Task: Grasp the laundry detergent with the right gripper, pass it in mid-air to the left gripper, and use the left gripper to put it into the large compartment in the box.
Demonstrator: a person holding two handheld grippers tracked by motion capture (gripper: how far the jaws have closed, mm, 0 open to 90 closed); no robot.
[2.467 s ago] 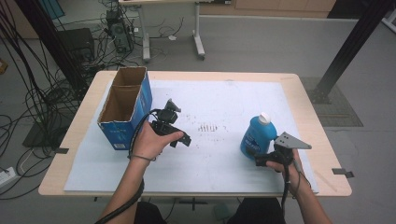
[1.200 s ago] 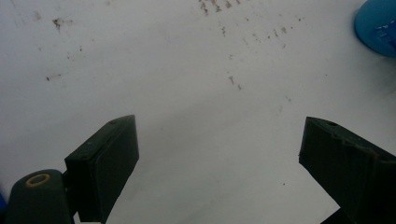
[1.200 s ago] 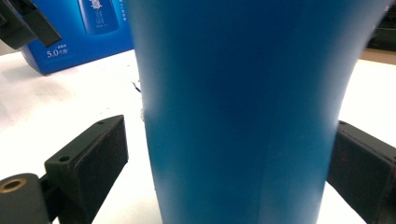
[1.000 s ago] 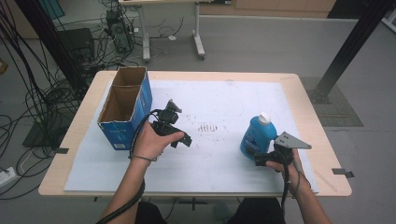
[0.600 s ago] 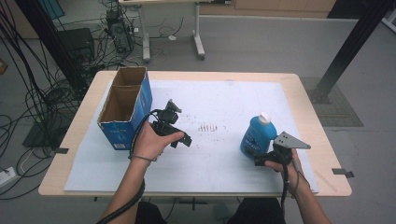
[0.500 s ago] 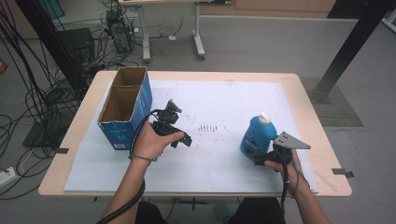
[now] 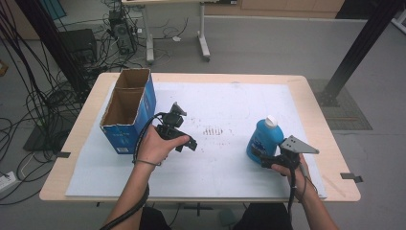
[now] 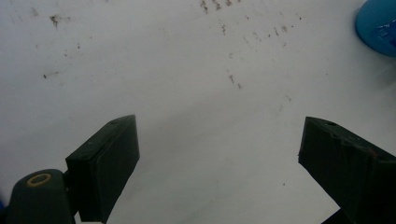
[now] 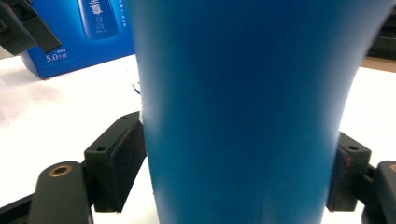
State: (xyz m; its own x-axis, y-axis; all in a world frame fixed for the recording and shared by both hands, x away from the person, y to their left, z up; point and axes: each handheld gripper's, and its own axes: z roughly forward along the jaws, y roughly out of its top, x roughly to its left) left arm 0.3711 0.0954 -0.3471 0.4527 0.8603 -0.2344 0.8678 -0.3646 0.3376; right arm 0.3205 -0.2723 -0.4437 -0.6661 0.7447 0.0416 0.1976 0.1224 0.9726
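**Q:** How is the bottle to be secured at this stage?

**A:** The blue bottle (image 7: 265,140) stands upright on the white mat (image 7: 225,103), at the right of the table (image 7: 313,103). The right gripper (image 7: 262,156) is closed on its lower body; in the right gripper view both pads are seen pressed against the bottle's (image 9: 252,112) sides. Because the grip is low, tilting should be expected on lifting. The bottle is best raised straight and slowly, with the white cap (image 7: 271,120) kept uppermost.

**Q:** And the other tool?

**A:** The left gripper (image 7: 184,139) is held above the mat, jaws spread wide, nothing between them. The open cardboard box (image 7: 128,111) lies beside it at the left. If the bottle is destined there, a clear path should be left and the box steadied.
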